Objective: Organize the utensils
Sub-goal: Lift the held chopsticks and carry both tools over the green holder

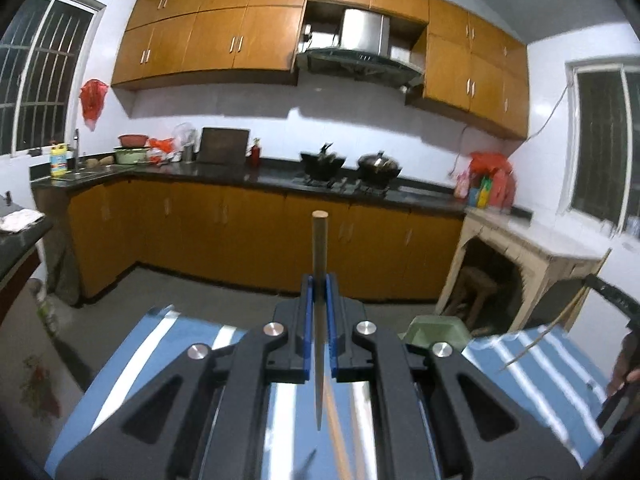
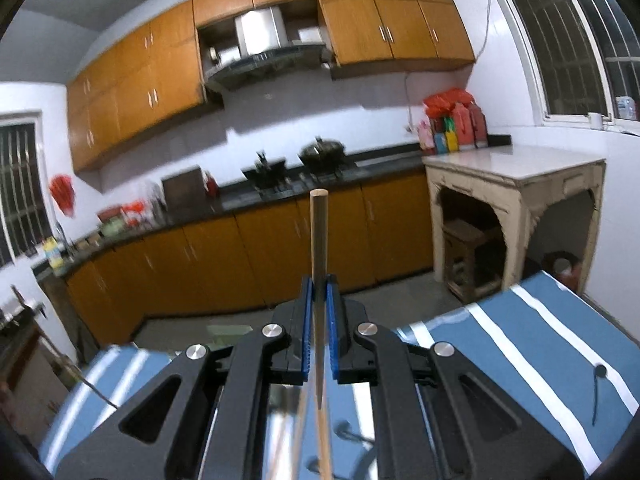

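Note:
My left gripper (image 1: pixel 319 278) is shut on a wooden chopstick (image 1: pixel 319 240), which stands between the blue pads with its blunt end up and its thin tip towards the camera. My right gripper (image 2: pixel 319 278) is likewise shut on a second wooden chopstick (image 2: pixel 319 232), held the same way. Both grippers are raised above a table with a blue cloth with white stripes (image 1: pixel 160 344) (image 2: pixel 540 332) and point out at the kitchen. At the right edge of the left wrist view the other gripper's black body (image 1: pixel 612 292) and a hand show.
A green container (image 1: pixel 436 330) sits on the cloth just right of the left gripper. A small black cable clip (image 2: pixel 601 372) lies on the cloth at the right. Beyond are orange cabinets (image 1: pixel 248 236), a dark counter with two woks (image 1: pixel 348 166), and a pale stone side table (image 2: pixel 516 172).

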Motion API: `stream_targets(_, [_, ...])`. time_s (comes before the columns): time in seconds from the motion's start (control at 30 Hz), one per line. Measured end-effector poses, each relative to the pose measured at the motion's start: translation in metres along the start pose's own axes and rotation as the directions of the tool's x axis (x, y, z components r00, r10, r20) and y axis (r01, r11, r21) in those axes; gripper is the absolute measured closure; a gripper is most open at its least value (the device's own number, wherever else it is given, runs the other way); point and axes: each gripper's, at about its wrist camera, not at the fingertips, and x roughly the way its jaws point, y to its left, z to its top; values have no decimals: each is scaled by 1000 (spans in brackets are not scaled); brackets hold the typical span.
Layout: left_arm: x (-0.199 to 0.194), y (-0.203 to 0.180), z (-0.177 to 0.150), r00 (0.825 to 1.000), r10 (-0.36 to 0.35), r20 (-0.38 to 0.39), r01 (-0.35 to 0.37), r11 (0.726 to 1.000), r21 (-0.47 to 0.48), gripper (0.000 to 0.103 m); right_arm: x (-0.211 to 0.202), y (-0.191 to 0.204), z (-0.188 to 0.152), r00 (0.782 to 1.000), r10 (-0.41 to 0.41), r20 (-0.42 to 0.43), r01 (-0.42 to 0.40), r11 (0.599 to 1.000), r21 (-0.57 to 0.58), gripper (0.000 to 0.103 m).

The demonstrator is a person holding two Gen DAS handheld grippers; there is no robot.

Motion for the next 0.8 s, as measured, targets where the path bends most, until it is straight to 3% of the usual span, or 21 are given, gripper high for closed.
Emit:
stream_targets(0.23, [13,-36,56,991,-70,115,74,997,-24,96,11,34,29,993,99,65,-99,995,-5,95])
stream_targets(0.37, [27,-55,65,984,-91,150,98,994,-41,96,30,48,25,990,133,51,-132,991,-21,95])
stream_targets(0.6, [62,-77,58,981,-89,171,98,994,-43,96,59,56,11,988,152,9,-152,988,-23,95])
stream_targets(0.8, [99,-83,32,990,-76,118,83,995,-61,96,77,56,-6,989,141,-45,-143,989,-29,95])
